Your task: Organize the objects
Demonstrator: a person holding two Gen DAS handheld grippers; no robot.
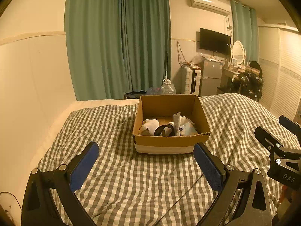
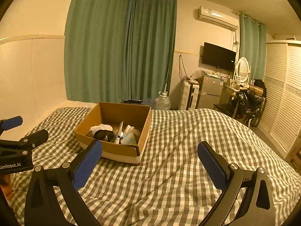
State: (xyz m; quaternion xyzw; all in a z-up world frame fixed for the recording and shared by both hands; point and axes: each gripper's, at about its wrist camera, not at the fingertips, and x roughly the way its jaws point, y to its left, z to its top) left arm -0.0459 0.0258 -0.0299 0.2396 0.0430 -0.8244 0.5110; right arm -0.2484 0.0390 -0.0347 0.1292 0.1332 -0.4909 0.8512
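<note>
An open cardboard box [image 1: 170,141] [image 2: 112,150] stands on the checked bed cover. Inside lie rolled white socks [image 1: 149,125] [image 2: 99,127], a black looped item [image 1: 164,130] [image 2: 103,134], an upright white tube [image 1: 176,123] [image 2: 118,132] and a pale blue packet [image 1: 188,129] [image 2: 129,138]. My left gripper [image 1: 146,150] is open and empty, just short of the box's near wall. My right gripper [image 2: 150,150] is open and empty, to the right of the box. The right gripper shows at the right edge of the left wrist view [image 1: 280,131]; the left gripper shows at the left edge of the right wrist view [image 2: 17,131].
The bed [image 2: 188,160] has a grey-and-white checked cover with folds. Beyond it are green curtains [image 1: 116,47], a water jug [image 1: 168,88], a white suitcase [image 1: 191,81], a small fridge [image 1: 210,77], a wall TV [image 1: 214,41], a dressing table with black bags [image 1: 248,82] and a slatted wardrobe [image 2: 282,103].
</note>
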